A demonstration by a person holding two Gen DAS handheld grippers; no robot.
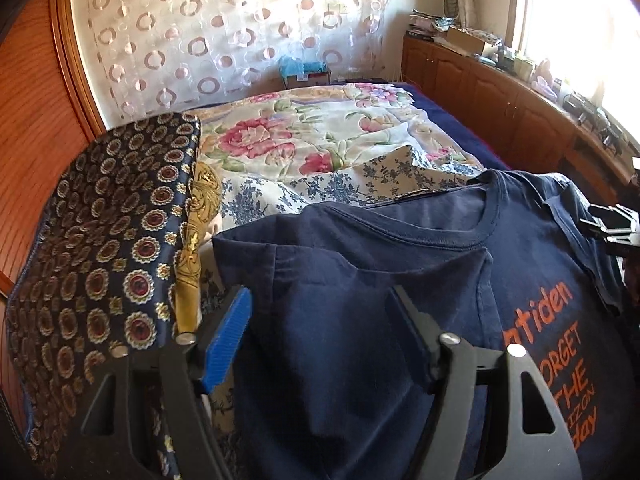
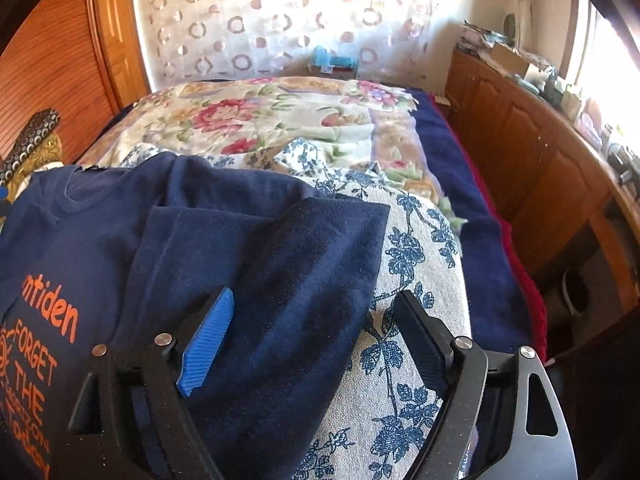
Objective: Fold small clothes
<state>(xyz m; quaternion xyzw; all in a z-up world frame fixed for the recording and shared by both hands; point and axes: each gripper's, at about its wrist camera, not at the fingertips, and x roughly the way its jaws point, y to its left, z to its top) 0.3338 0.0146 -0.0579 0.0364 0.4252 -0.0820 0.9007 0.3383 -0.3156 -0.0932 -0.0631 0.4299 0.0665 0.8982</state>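
A navy T-shirt (image 1: 520, 248) with orange lettering lies front up on a blue-flowered cloth (image 2: 404, 264) on the bed. Both its sleeves are folded in over the chest. My left gripper (image 1: 320, 296) hangs just over the shirt's left side, its jaws apart, with the folded sleeve fabric (image 1: 340, 280) lying between the fingers and no pad seen pressing on it. My right gripper (image 2: 316, 294) stands wide open over the shirt's right edge; the folded sleeve (image 2: 280, 248) lies flat under it, and its right finger is over the flowered cloth. The right gripper's tips (image 1: 612, 224) also show at the left wrist view's right edge.
A patterned dark pillow (image 1: 104, 248) rests against the wooden wall at the left. A floral quilt (image 1: 304, 132) covers the far part of the bed. A wooden cabinet (image 2: 532, 140) with clutter on top runs along the right, under a bright window.
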